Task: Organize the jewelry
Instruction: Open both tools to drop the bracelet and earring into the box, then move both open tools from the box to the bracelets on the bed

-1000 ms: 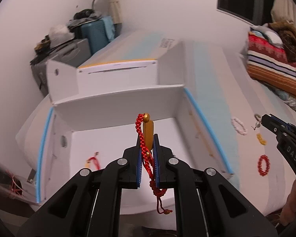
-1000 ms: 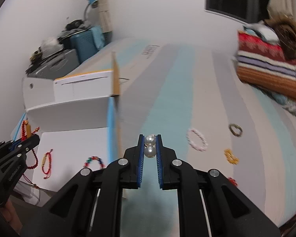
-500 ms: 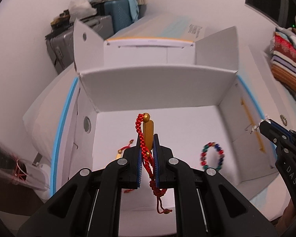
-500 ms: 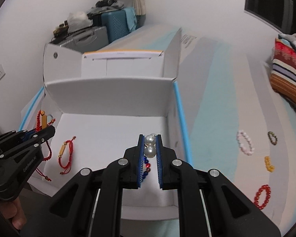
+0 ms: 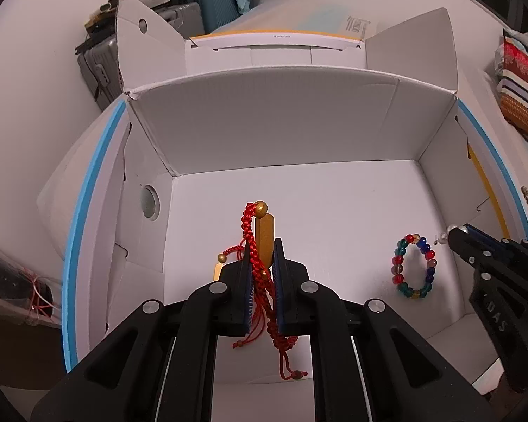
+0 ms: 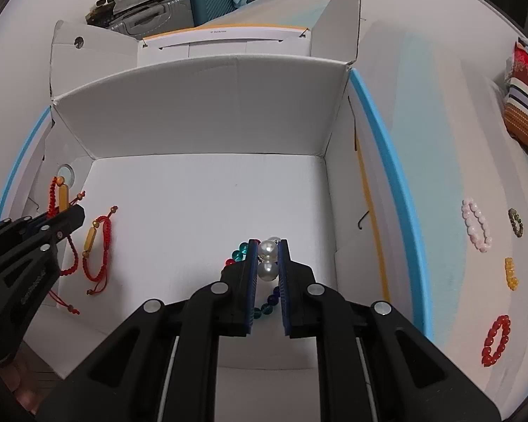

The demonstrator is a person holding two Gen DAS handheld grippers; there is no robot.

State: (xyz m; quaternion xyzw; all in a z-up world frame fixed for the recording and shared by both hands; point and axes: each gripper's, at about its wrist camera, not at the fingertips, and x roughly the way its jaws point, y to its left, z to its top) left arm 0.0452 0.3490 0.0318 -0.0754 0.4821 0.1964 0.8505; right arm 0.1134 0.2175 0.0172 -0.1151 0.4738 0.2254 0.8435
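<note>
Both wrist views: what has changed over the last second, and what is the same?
Both tools came down over the white box from the bedspread side. The left tool stayed shut on the red cord bracelet, the right tool on the pearl piece; nothing was released. The multicoloured bead bracelet and second red cord bracelet lie unmoved in the box.

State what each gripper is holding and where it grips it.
Left gripper: red braided bracelet, pinched across its cord beside the gold bar. Right gripper: pearl piece, clamped on its two pearls; its type is unclear.
</note>
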